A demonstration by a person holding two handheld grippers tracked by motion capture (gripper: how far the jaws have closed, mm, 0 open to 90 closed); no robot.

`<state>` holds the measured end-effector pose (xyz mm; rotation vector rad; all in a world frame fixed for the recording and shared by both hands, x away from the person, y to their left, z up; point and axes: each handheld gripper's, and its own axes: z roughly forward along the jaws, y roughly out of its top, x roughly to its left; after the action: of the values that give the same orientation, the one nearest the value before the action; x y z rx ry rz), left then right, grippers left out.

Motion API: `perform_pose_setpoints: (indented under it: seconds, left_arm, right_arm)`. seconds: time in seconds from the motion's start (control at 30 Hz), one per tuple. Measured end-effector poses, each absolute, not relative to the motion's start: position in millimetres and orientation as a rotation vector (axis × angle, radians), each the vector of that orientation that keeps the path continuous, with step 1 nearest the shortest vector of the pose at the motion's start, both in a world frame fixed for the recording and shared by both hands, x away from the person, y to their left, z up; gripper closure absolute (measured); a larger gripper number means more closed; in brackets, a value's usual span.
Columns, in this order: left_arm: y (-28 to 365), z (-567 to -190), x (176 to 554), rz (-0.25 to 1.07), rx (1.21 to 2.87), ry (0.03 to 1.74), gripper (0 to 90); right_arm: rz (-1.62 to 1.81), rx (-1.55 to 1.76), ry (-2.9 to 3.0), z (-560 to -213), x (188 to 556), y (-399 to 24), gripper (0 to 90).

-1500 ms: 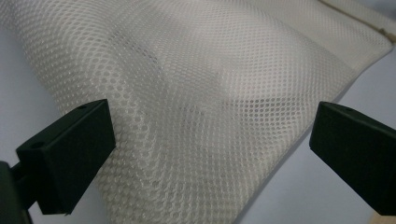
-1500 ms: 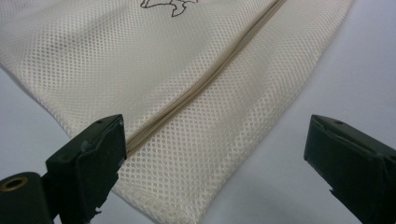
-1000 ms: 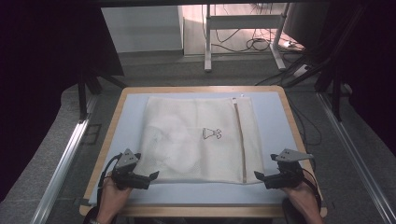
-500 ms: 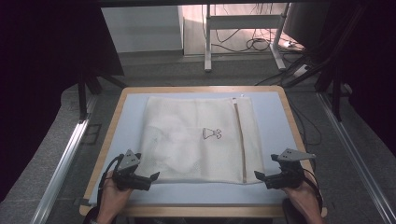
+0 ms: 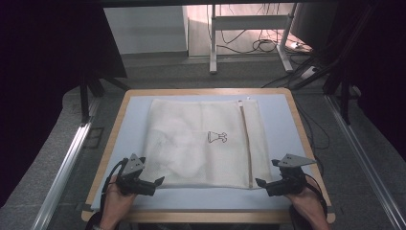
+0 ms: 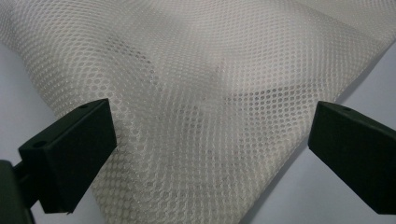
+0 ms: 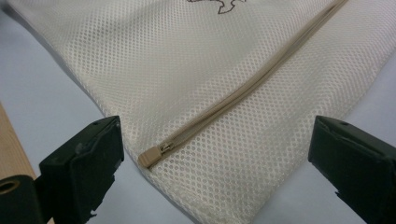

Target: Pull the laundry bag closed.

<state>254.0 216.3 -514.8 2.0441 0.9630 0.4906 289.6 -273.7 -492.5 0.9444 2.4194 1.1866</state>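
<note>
Mesh laundry bag [image 5: 201, 143] lies flat on the bench [image 5: 282, 120], both the left claw [image 5: 155, 182] and right claw [image 5: 261, 182] gaping at its near corners, so thin netting could slip or bunch when pinched.

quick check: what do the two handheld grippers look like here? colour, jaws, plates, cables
Both the left gripper and right gripper are black, each topped by a grey three-cornered plate and trailing a black cable. Jaws are blocky matte black pads with small screw holes. Forearms look bare; no sleeves seen.
</note>
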Motion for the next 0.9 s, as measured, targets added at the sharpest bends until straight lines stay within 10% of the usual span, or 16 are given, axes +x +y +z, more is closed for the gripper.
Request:
perform_pose_setpoints:
  seconds: [0.4,0.9]
  left_arm:
    - [216,-515,254,0.491,2.046,0.964,0.7]
    - [215,-515,255,0.490,2.059,0.961,0.7]
  right_arm:
    - [1.155,0.904,2.402,-491,287,-262,3.7]
    - [0.993,0.856,2.444,-493,283,-248,30.3]
